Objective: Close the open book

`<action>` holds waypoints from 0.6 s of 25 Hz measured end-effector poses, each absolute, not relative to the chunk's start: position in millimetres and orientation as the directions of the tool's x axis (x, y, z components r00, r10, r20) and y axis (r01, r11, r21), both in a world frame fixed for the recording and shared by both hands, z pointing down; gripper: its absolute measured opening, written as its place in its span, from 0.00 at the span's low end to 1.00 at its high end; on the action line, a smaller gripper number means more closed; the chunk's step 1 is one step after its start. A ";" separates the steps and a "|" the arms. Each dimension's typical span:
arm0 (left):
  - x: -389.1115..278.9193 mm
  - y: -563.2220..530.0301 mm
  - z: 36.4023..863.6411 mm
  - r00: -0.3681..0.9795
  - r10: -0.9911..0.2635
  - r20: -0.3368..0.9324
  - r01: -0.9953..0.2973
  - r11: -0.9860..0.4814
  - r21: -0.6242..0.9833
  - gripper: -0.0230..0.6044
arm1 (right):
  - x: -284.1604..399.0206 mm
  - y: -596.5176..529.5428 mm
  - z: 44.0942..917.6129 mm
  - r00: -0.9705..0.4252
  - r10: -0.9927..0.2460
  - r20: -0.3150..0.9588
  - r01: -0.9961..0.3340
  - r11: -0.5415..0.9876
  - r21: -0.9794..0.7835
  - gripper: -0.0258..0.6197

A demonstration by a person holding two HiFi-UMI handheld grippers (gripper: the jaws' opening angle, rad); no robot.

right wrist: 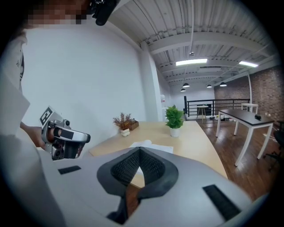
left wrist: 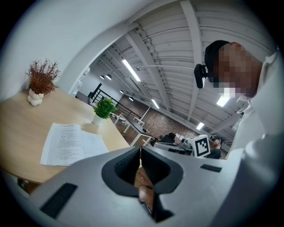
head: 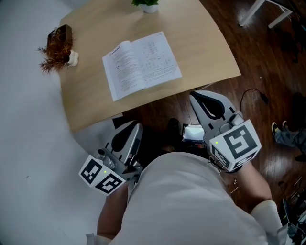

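Note:
The open book (head: pixel 141 64) lies flat on the light wooden table (head: pixel 95 100), white pages up. My left gripper (head: pixel 133 126) is shut and empty. It hangs off the table's near edge, below the book. My right gripper (head: pixel 202 96) is also shut and empty, just off the near edge to the book's lower right. In the left gripper view the jaws (left wrist: pixel 140 149) meet, with the book (left wrist: pixel 73 144) ahead to the left. In the right gripper view the jaws (right wrist: pixel 140 150) meet, and the book (right wrist: pixel 151 146) lies straight ahead beyond them.
A dried brown plant in a white pot (head: pixel 58 48) stands at the table's left edge. A small green plant (head: pixel 147 4) stands at the far edge. Dark wood floor lies right of the table, with a black cable (head: pixel 251 95) and white furniture legs (head: pixel 263 12).

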State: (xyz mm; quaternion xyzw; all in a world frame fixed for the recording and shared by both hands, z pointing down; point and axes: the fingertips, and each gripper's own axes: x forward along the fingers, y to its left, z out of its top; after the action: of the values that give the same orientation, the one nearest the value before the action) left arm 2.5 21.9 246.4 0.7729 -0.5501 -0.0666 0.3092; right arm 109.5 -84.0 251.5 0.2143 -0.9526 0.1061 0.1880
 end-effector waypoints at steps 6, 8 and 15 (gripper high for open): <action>2.3 22.6 246.6 0.389 -0.891 0.235 -0.807 -0.207 0.553 0.03 | 110.8 -84.4 252.5 -0.833 -0.374 0.408 -0.453 0.884 -0.116 0.04; 2.5 22.4 246.0 0.388 -0.891 0.237 -0.808 -0.204 0.553 0.03 | 110.3 -85.2 251.8 -0.834 -0.372 0.407 -0.451 0.885 -0.115 0.04; 1.6 20.1 241.5 0.380 -0.895 0.236 -0.816 -0.204 0.540 0.03 | 108.4 -89.1 247.8 -0.840 -0.372 0.395 -0.444 0.890 -0.107 0.04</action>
State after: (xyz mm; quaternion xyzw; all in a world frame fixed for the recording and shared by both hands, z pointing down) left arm 1.6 20.1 241.5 0.7733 -0.5531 -0.0646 0.3033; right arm 108.4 -89.1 247.8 0.2136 -0.9543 0.0976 0.1849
